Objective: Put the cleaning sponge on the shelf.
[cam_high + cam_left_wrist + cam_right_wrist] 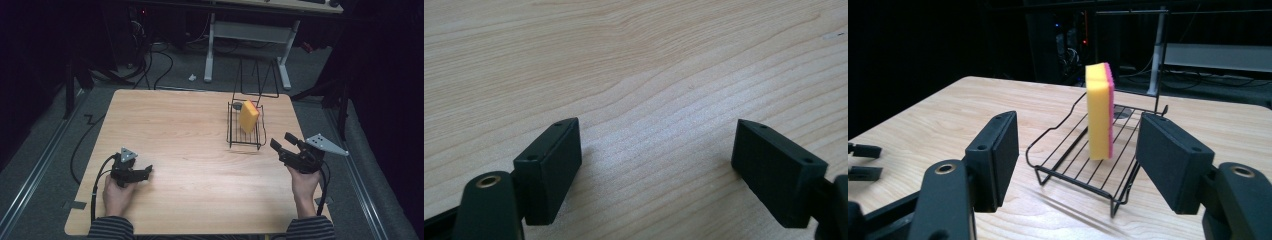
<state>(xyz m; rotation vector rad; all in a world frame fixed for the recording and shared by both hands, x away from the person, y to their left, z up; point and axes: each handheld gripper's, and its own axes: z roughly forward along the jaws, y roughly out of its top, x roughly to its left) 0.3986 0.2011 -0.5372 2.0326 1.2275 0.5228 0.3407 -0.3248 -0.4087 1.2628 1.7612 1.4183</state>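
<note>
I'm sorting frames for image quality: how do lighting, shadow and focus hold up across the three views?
High view: the wooden table is evenly lit, the surroundings fall to near black. Left gripper view: sharp wood grain, with a soft shadow beside the left tool. Right gripper view: the yellow and pink sponge in the wire rack is crisp and bright, background dark, the right tool slightly soft.
</note>
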